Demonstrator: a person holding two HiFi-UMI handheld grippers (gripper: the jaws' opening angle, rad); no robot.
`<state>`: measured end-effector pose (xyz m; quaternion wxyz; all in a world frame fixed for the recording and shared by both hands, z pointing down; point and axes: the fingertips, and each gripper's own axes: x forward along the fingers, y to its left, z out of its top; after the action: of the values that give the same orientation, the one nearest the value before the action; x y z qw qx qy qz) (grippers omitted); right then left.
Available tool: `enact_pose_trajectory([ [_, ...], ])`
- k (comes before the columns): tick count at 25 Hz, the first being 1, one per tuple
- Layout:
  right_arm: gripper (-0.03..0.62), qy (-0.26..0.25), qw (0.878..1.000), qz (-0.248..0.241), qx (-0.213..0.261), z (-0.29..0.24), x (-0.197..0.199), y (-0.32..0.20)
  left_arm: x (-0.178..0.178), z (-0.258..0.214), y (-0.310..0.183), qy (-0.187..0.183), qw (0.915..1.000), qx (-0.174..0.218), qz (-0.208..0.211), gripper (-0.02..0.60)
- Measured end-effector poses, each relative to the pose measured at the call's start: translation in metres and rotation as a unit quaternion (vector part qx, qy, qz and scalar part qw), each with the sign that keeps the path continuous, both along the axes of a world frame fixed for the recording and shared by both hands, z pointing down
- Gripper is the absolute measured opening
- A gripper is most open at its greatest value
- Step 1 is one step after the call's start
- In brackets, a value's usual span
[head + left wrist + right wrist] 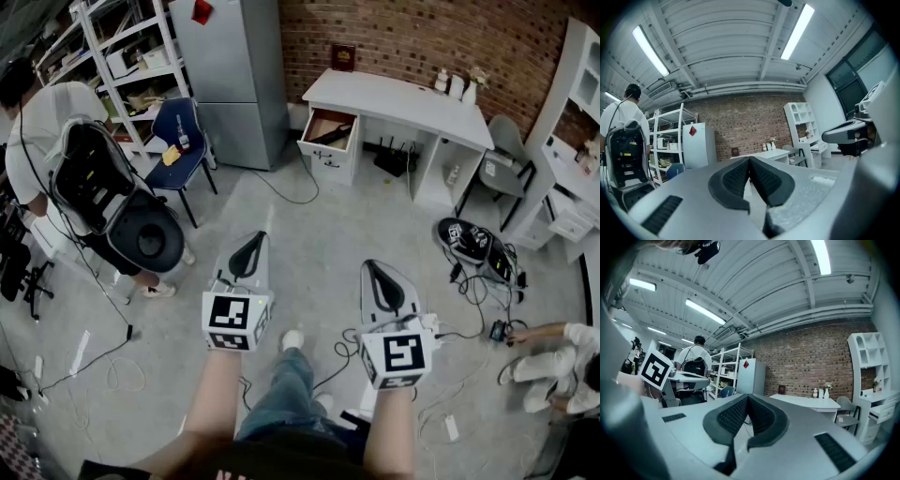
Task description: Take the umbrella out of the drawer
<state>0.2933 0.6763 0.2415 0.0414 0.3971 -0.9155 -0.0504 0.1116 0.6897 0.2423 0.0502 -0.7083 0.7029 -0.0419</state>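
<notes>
Two white plastic tools, our left gripper (258,238) and right gripper (369,266), keep ribbed black pads (733,180) clenched together, empty. Well ahead, the slim dark umbrella (330,137) lies in the open brown-lined drawer (320,152) at the white desk's (394,98) left end.

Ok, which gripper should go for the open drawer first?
Left, marginally. Both the left gripper and right gripper are shut, empty and far from the open drawer across the floor, but the left is held a little further forward. Nearly a tie.
</notes>
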Motion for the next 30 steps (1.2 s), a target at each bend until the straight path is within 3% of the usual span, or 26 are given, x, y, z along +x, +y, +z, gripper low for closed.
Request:
enact_pose_trajectory([
  [4, -0.008, 0.025, 1.0, -0.001, -0.01, 0.006, -0.006, -0.012, -0.01, 0.001, -0.013, -0.001, 1.0, 0.001, 0.001, -0.002],
  [10, -0.008, 0.0, 1.0, -0.002, 0.001, 0.01, -0.035, -0.056, -0.028, 0.008, -0.057, -0.009, 0.9998, -0.007, 0.014, -0.002],
  [22, -0.006, -0.001, 1.0, 0.002, -0.014, 0.011, -0.147, -0.206, -0.138, 0.014, -0.218, 0.006, 0.9992, -0.02, 0.034, -0.002],
  [30, -0.006, 0.032, 0.999, 0.021, -0.012, 0.016, -0.192, -0.261, -0.175, 0.014, -0.281, 0.011, 0.9979, -0.019, 0.061, -0.002],
])
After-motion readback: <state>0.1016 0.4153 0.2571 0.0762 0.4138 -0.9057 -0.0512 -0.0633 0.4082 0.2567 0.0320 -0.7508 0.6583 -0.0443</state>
